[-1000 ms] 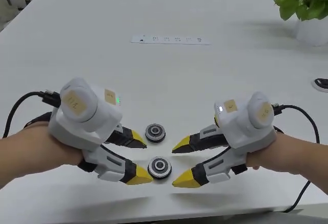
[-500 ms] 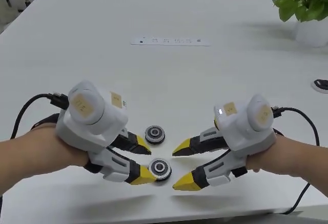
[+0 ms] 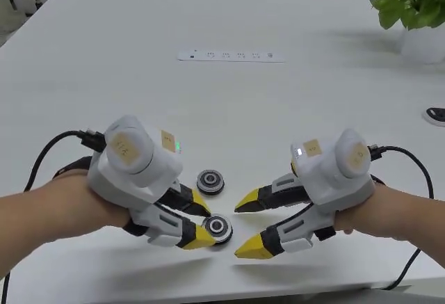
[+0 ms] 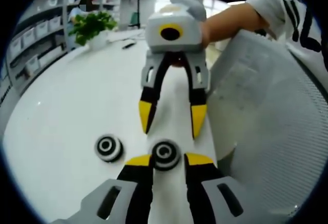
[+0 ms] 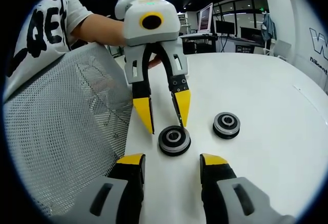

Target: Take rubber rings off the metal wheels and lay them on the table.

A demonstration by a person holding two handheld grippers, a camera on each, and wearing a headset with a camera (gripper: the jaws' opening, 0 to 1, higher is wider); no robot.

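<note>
- Since the earlier frame, the left claw [image 3: 204, 222] has been brought forward and to the right, so that its yellow tips now sit on either side of the near wheel [image 3: 217, 227]. The right claw [image 3: 241, 229] and both wheels are found much where they were.
- The left claw is held partly apart, with the near wheel between its tips. Whether the tips actually press on the wheel cannot be told, and no firm hold is seen.
- The right claw is spread wide and nothing is held in it. Its tips are pointed at the same wheel from the opposite side, just short of it.
- The far wheel [image 3: 210, 181] is lying flat on the table [image 3: 229, 109], just beyond the near one and untouched by either claw.
- The task is judged to be at its very start. A black rubber ring [image 5: 161, 141] is seen around the near wheel and another around the far one, and no loose ring has been laid on the table. Both rings are left to be pulled off.
- The wheels are small round discs with a bright metal hub and a dark hole at the middle. The rings look dull and black against the smooth white table top.
- The claw fingers are black with hard, tapered yellow tips.
</note>
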